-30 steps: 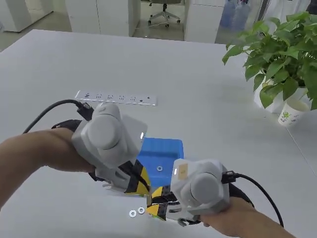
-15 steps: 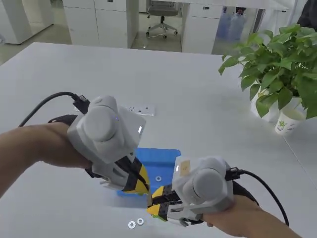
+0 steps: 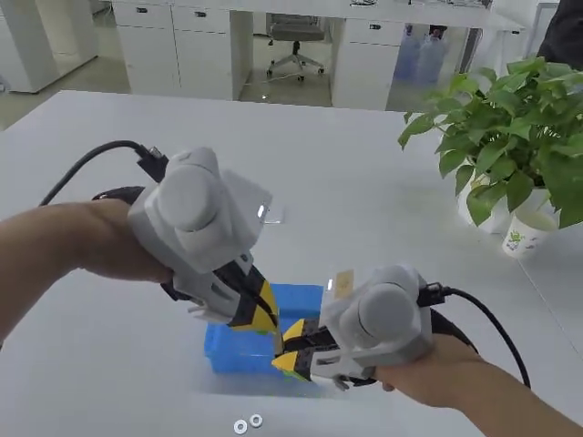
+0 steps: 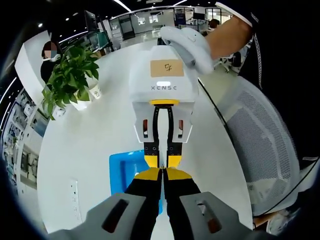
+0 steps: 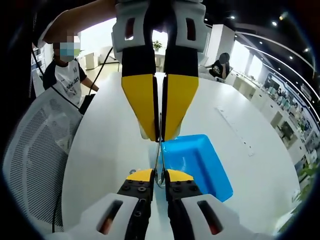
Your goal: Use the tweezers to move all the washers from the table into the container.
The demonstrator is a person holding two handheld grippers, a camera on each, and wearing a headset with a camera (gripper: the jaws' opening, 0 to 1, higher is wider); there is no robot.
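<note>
As left gripper (image 3: 262,317) and right gripper (image 3: 290,353) have shifted over the container (image 3: 228,350), fingers (image 5: 142,105) clamped on tweezers (image 5: 159,155), two washers (image 3: 248,423) still wait on worktop (image 3: 109,382).

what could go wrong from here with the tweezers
1. The left gripper and right gripper both seem to pinch the thin tweezers tip to tip; a loose hand-over may drop them into the container.
2. Two washers lie on the table near the container; a low sweep may scatter them.
</note>
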